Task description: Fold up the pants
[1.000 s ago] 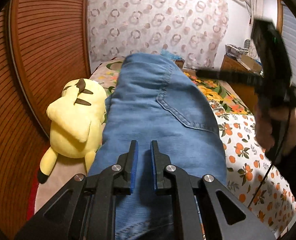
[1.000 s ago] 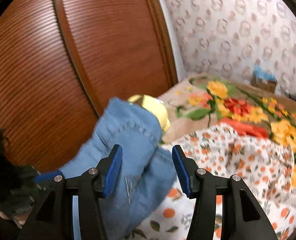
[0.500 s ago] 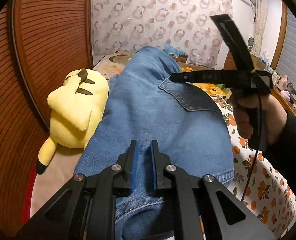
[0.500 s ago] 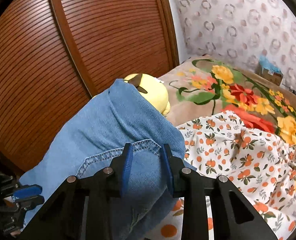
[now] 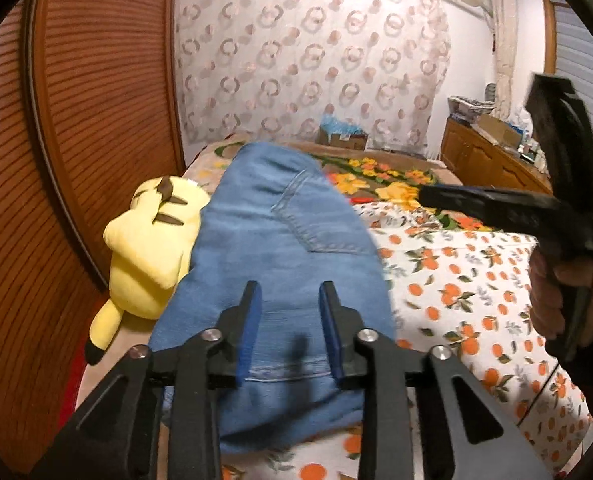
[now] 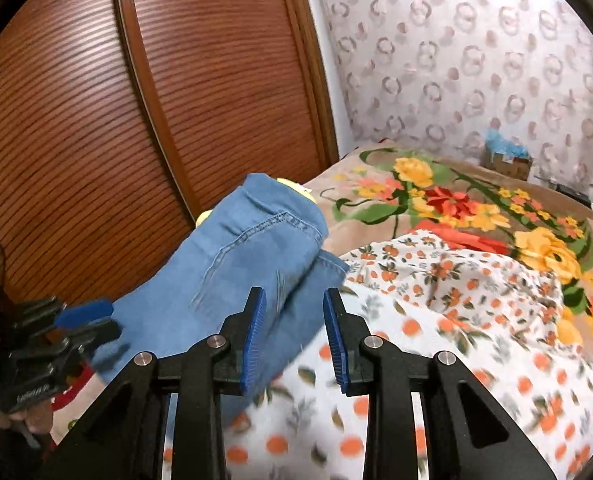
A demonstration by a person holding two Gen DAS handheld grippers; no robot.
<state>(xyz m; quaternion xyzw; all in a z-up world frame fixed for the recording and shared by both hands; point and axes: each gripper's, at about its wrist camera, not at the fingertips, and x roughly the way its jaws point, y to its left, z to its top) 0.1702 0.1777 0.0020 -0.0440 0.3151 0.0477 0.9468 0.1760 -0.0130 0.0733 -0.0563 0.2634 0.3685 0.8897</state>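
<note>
Folded blue jeans (image 5: pixel 272 248) lie on the bed, back pocket up, next to a yellow plush. My left gripper (image 5: pixel 290 320) hovers just over their near end. Its jaws are opening; denim shows in the gap but the pads do not press on it. My right gripper (image 6: pixel 294 332) stands part open at the jeans' (image 6: pixel 248 264) right edge, over the orange-print sheet, with nothing gripped. In the left wrist view the right gripper (image 5: pixel 424 196) hangs clear of the denim, held by a hand. The left gripper (image 6: pixel 96 316) appears at the right wrist view's lower left.
A yellow plush toy (image 5: pixel 148 248) lies against the jeans' left side, beside the ribbed wooden wardrobe doors (image 5: pixel 76 120). An orange-print sheet (image 5: pixel 456 280) covers the near bed, a floral blanket (image 6: pixel 456 208) the far part. A cardboard box (image 5: pixel 342 136) and a wooden cabinet (image 5: pixel 488 160) stand behind.
My left jaws went from shut to apart and pulled back from the denim. My right jaws narrowed from wide, hung over the jeans, then swung off to the right. The jeans now lie flatter.
</note>
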